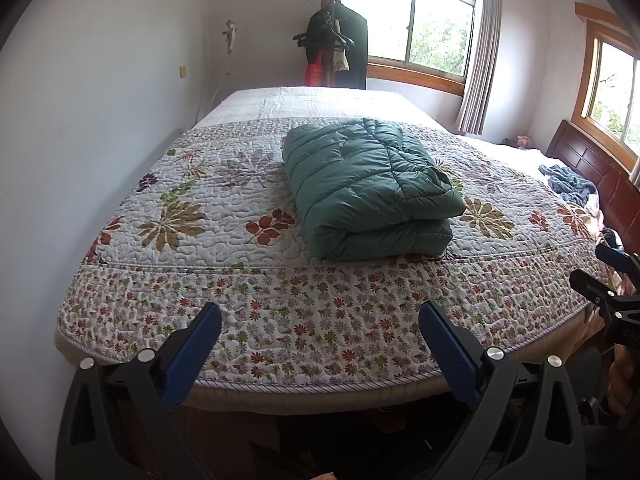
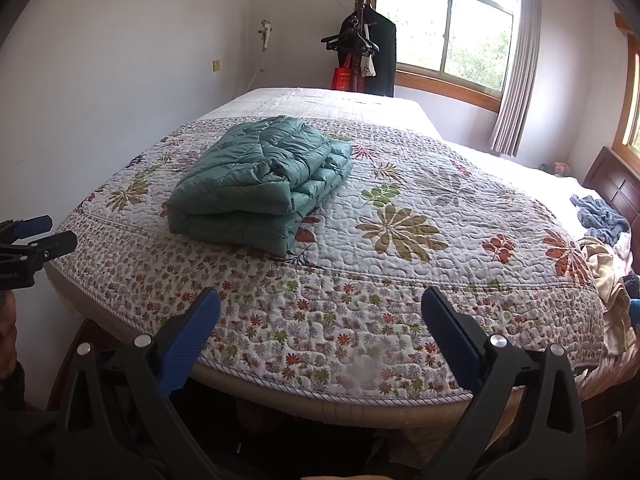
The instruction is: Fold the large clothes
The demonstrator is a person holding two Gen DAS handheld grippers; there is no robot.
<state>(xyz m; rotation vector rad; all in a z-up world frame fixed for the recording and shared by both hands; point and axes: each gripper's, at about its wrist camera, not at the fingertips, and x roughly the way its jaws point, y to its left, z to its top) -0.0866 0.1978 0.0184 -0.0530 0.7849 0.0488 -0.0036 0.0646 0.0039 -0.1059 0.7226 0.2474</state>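
Note:
A green quilted down jacket point(image 1: 370, 186) lies folded into a thick rectangular bundle on the flowered bedspread point(image 1: 224, 208). In the right wrist view the same jacket point(image 2: 260, 184) sits left of centre on the bedspread point(image 2: 400, 248). My left gripper point(image 1: 320, 312) hovers over the near edge of the bed, open, nothing between its blue pads, well short of the jacket. My right gripper point(image 2: 320, 300) is likewise open and empty above the bed's near edge. Each gripper shows at the side of the other's view: the right gripper point(image 1: 608, 276), the left gripper point(image 2: 36, 236).
A pile of loose clothes point(image 2: 600, 220) lies at the right by the dark wooden headboard point(image 2: 616, 188). A coat rack point(image 1: 336, 40) with dark garments stands behind the bed near the window. A white wall runs along the left side.

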